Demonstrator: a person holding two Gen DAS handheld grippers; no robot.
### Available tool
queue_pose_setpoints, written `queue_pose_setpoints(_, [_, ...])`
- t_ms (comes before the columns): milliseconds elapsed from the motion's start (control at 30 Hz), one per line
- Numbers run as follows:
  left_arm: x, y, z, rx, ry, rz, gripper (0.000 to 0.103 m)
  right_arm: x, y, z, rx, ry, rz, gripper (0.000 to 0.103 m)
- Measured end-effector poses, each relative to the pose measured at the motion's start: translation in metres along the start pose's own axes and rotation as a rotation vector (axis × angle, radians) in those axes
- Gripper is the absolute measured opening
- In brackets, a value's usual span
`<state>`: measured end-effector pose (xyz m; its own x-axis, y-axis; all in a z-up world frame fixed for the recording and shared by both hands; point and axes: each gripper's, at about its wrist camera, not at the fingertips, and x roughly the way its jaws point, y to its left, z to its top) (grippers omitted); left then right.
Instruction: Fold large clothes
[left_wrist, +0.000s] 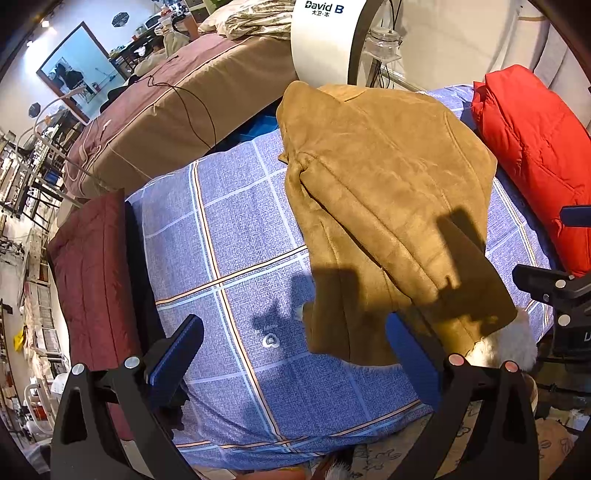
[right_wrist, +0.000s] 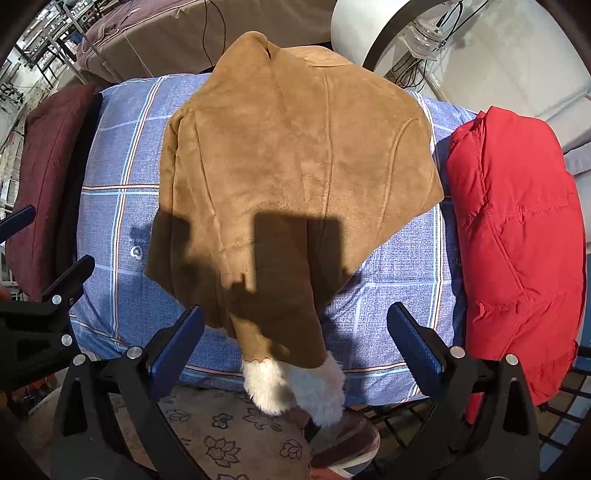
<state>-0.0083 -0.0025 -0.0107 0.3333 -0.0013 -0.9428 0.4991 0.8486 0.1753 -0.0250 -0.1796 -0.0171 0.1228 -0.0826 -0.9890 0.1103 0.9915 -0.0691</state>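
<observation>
A tan suede coat (left_wrist: 384, 206) lies partly folded on the blue checked bedsheet (left_wrist: 236, 236), one sleeve with a white fur cuff (left_wrist: 506, 343) hanging over the near edge. In the right wrist view the coat (right_wrist: 295, 162) fills the middle and the cuff (right_wrist: 295, 384) dangles past the sheet (right_wrist: 110, 155). My left gripper (left_wrist: 295, 358) is open and empty, over the sheet just left of the coat's lower edge. My right gripper (right_wrist: 295, 350) is open and empty, its jaws either side of the hanging sleeve without touching it.
A folded red down jacket (left_wrist: 535, 155) lies right of the coat, and shows in the right wrist view (right_wrist: 517, 229). A folded maroon garment (left_wrist: 92, 280) lies at the left edge. A brown mattress (left_wrist: 177, 110) stands behind. A floral mat (right_wrist: 221, 435) covers the floor.
</observation>
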Motion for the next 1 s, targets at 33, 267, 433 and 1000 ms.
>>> queue_pose_setpoints(33, [0.0001,0.0001,-0.0003,-0.001,0.000,0.000,0.097,0.0002,0.0001,0.0000,-0.002,0.001,-0.004,0.097])
queue_pose_setpoints(267, [0.0014,0.0007,-0.0006,-0.001,0.003,0.000,0.097,-0.0001,0.0011,0.0004,-0.007,-0.021,-0.030,0.097])
queue_pose_setpoints(433, [0.0013,0.0007,-0.0002,-0.003,0.004,-0.001,0.097,0.0002,0.0014,0.0001,-0.003,-0.028,-0.017,0.097])
queue_pose_setpoints(1000, [0.0037,0.0012,0.0002,-0.011,0.025,-0.006,0.097,0.0023,0.0016,0.0001,-0.009,-0.001,-0.005,0.097])
